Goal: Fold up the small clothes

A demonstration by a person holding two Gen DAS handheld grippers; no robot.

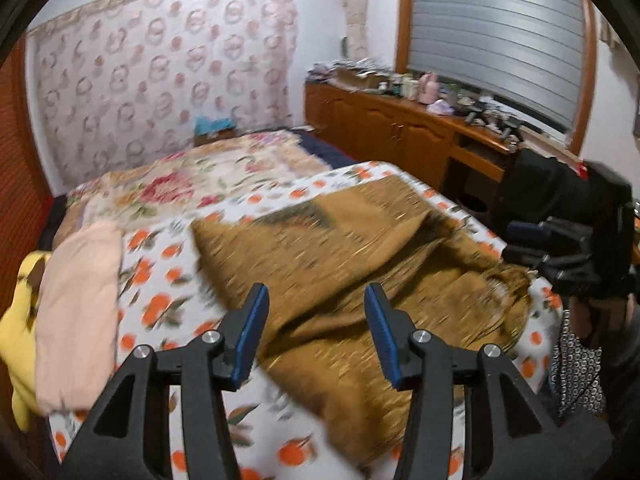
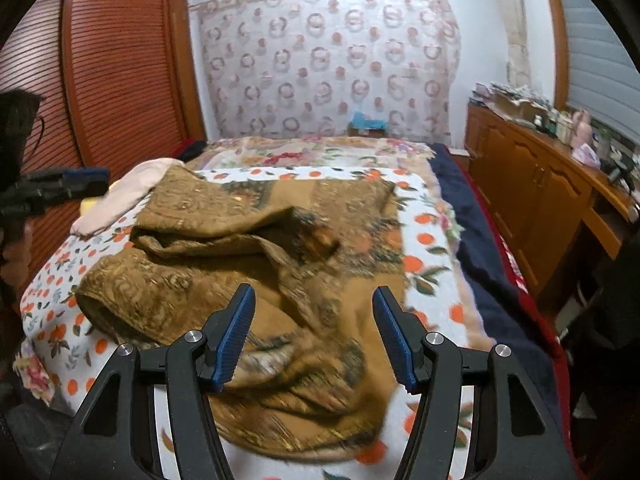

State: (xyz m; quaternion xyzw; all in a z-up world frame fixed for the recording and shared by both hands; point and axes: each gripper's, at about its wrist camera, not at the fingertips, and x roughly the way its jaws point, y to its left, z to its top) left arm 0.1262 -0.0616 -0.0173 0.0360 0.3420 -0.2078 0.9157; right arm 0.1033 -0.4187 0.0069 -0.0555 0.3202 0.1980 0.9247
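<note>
A brown, gold-patterned garment (image 1: 340, 248) (image 2: 240, 240) lies crumpled and partly folded over itself on the orange-print bedsheet (image 1: 160, 280) (image 2: 432, 264). My left gripper (image 1: 316, 292) hovers over its near left part, open, with nothing between its blue pads. My right gripper (image 2: 315, 292) hangs above the garment's near edge, open and holding nothing. In the left wrist view the right gripper (image 1: 560, 248) shows at the far right, beside the garment's edge. The left gripper (image 2: 76, 178) appears at the left edge of the right wrist view, above the bed.
A folded pink cloth (image 1: 76, 312) (image 2: 132, 192) and a yellow garment (image 1: 16, 320) lie at the bed's left side. A floral blanket (image 1: 192, 184) covers the far bed. A cluttered wooden cabinet (image 1: 380, 124) (image 2: 532, 184) stands right, a slatted wardrobe (image 2: 116, 60) left. A navy blanket (image 2: 480, 248) edges the bed.
</note>
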